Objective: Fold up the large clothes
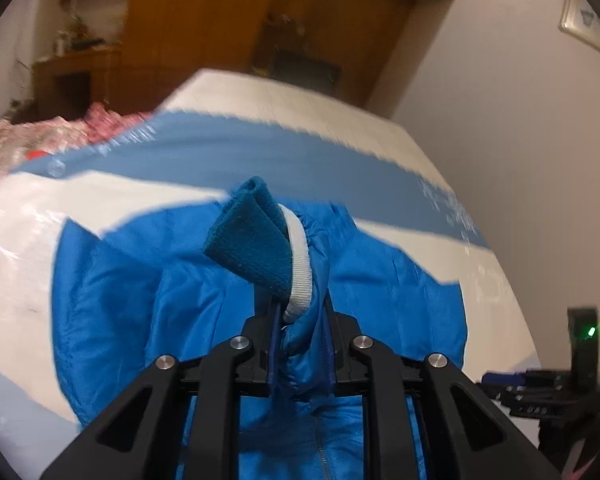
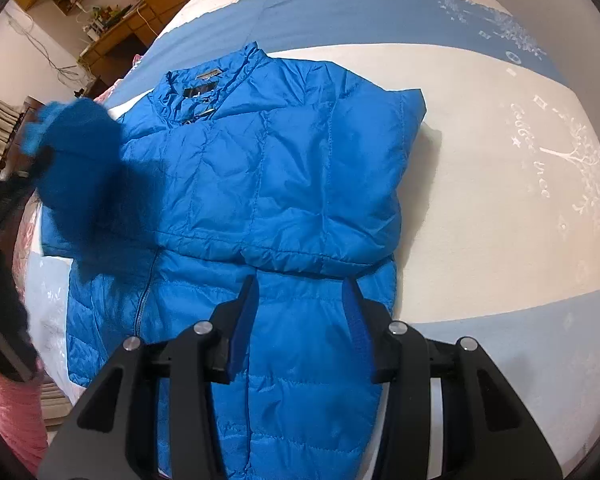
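My left claw (image 1: 300,320) is clenched on the jacket's sleeve cuff (image 1: 260,240), knit end and white band sticking up past the pads, and I judge I am carrying that sleeve in over the jacket (image 2: 268,184), which lies front-up on the bed (image 2: 500,208) with its collar (image 2: 208,80) at the far end. My right claw (image 2: 300,320) hangs released just above the jacket's lower half, nothing between its pads. In the right view the lifted sleeve is a blur beside the collar. To do this well I would lay the sleeve flat across the chest, cuff pointing toward the far shoulder from the collar, keep the cloth taut so no puffy ridge forms, and press the jacket's body down with the right claw so it does not drag. No containers show near the jacket, so nothing to report there.
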Demonstrator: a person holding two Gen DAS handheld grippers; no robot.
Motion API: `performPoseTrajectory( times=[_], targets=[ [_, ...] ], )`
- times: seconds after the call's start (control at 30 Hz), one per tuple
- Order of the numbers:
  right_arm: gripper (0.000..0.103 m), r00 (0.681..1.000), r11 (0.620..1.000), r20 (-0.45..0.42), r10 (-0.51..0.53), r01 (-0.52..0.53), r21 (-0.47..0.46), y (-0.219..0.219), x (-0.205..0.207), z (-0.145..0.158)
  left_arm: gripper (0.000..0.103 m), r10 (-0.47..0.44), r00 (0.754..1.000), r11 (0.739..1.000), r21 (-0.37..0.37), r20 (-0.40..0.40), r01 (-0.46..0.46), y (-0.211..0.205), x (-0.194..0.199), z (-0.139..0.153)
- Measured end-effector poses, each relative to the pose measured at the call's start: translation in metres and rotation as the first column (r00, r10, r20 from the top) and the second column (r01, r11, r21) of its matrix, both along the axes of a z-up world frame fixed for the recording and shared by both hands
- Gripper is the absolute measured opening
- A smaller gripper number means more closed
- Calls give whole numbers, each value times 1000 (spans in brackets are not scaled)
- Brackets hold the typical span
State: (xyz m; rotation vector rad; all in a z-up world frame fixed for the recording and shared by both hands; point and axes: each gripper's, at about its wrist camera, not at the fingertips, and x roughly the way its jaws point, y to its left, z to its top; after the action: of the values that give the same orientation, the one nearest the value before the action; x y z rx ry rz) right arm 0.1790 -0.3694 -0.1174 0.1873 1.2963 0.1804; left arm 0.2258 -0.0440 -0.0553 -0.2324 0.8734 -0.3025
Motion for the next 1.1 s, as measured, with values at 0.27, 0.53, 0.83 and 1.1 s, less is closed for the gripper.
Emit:
performPoseTrajectory(
  times=[0.27, 0.53, 0.83, 1.1],
  targets=[
    [51, 1000, 999, 2, 17, -17, 27, 10, 13, 0, 28, -210, 972, 977, -39, -104, 207, -22, -17, -37],
    [56, 999, 994, 22, 45, -47, 98, 29, 35, 8, 41, -184, 981, 982, -58, -59, 181, 33, -42, -11],
    [66, 993, 996, -119, -4, 15, 91, 30, 69, -36, 41, 16, 992, 999, 46, -123, -10, 85, -34, -38],
    [16, 993, 980, -106, 45, -23, 198, 40, 84, -47, 41, 37, 993, 995, 92, -113, -26, 84, -20, -36]
  ],
)
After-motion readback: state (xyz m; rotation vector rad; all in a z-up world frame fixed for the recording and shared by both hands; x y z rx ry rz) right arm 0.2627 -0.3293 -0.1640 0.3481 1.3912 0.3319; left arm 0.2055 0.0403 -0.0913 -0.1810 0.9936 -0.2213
